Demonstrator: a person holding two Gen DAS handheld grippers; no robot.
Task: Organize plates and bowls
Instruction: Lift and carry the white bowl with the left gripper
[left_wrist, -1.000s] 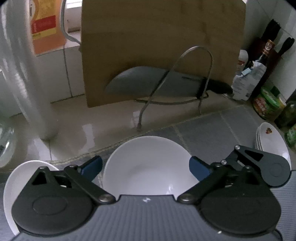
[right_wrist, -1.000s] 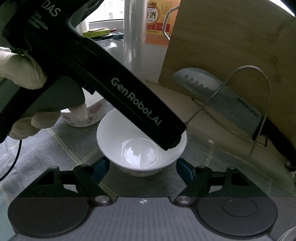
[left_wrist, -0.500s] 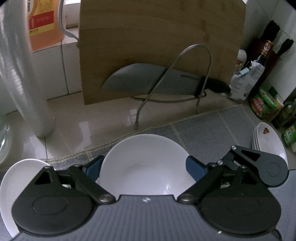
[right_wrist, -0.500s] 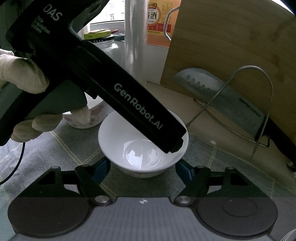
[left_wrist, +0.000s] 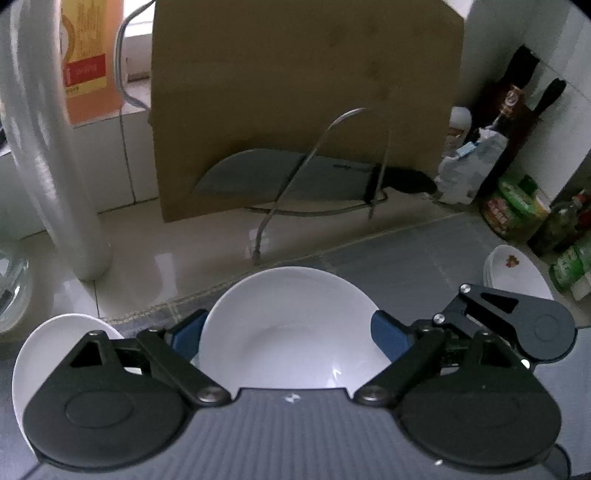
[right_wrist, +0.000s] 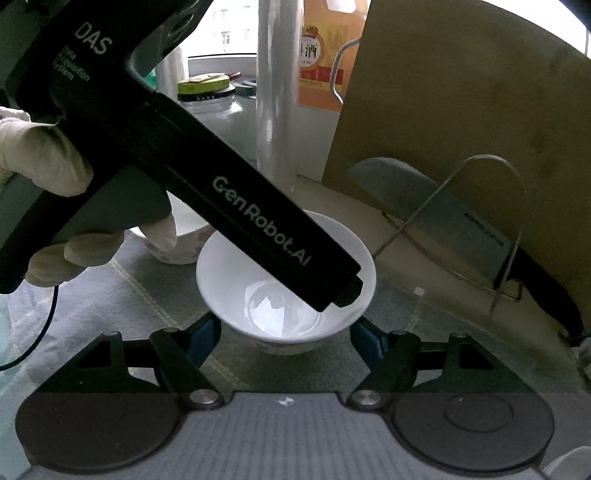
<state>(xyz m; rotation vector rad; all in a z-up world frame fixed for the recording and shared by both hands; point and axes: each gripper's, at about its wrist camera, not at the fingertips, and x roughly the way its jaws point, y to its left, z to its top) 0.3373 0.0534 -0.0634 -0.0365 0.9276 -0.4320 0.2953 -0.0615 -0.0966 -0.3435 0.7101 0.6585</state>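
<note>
A plain white bowl stands on the grey mat, seen in the left wrist view between the blue pads of my left gripper, which is open around it. The same bowl shows in the right wrist view, with the left gripper's black body reaching over it. My right gripper is open, its pads low at either side of the bowl's near side. A second white bowl sits at the left, and a flowered bowl sits behind the gloved hand. A stack of white plates lies at the right.
A wooden cutting board leans on the wall with a cleaver in a wire rack. A white roll stands at the left. Bottles and jars crowd the right corner. A glass jar stands at the back.
Both grippers have moved a little closer to the white bowl and sit lower around it. The bowl itself has not moved.
</note>
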